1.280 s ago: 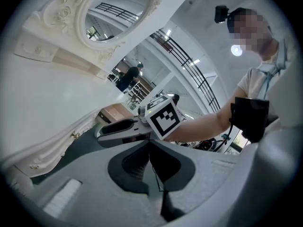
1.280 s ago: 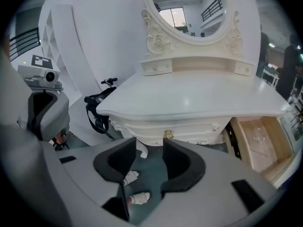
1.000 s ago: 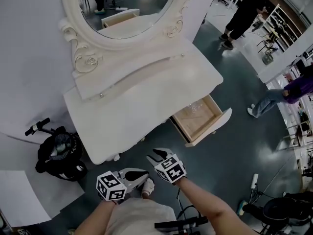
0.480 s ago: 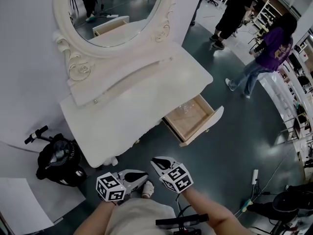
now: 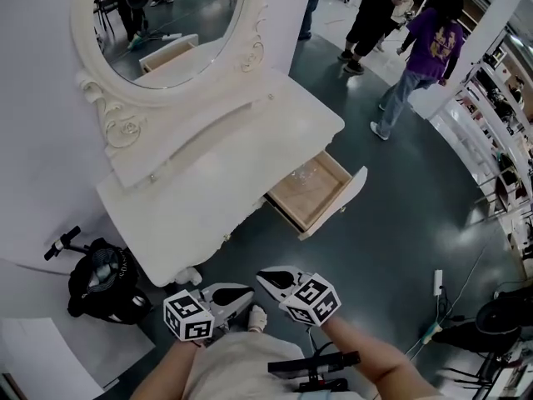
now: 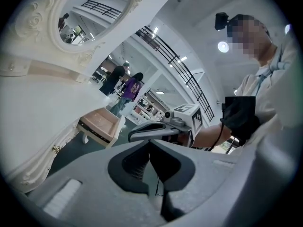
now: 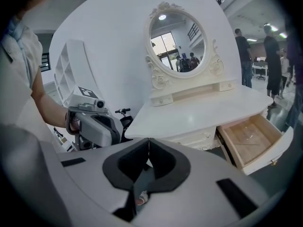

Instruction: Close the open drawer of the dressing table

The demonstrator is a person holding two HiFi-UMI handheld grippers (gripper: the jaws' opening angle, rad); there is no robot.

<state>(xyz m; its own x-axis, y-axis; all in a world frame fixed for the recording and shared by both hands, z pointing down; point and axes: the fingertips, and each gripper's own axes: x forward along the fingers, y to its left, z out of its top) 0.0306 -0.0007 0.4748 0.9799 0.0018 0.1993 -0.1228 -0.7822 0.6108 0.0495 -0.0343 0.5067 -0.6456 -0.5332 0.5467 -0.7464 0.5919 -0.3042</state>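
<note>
Both of my grippers are carried low and close to my body, side by side, because no contact with the furniture is needed yet. The right gripper [image 5: 261, 275] has just been closing its jaws. They now meet tip to tip with nothing between them, which in my judgement gives one blunt, solid nose for pushing. The left gripper [image 5: 247, 291] sits just beside it on its left, jaws likewise together and empty, and I judge it to be idle for this job. The drawer [image 5: 316, 198] lies ahead of the right gripper and off to its right, well apart from the tips, pulled far out of the dressing table [image 5: 233, 182]. It is a shallow rectangular box with a pale bare-wood floor and walls; a faint glossy patch on the floor cannot be identified. Its drawer front [image 5: 336, 207] is a smooth cream-painted panel with a curved edge, matching the table's glossy top and the carved scrollwork round the oval mirror [image 5: 166, 23]. That broad flat panel faces away from the table, so it is the surface to push.
</note>
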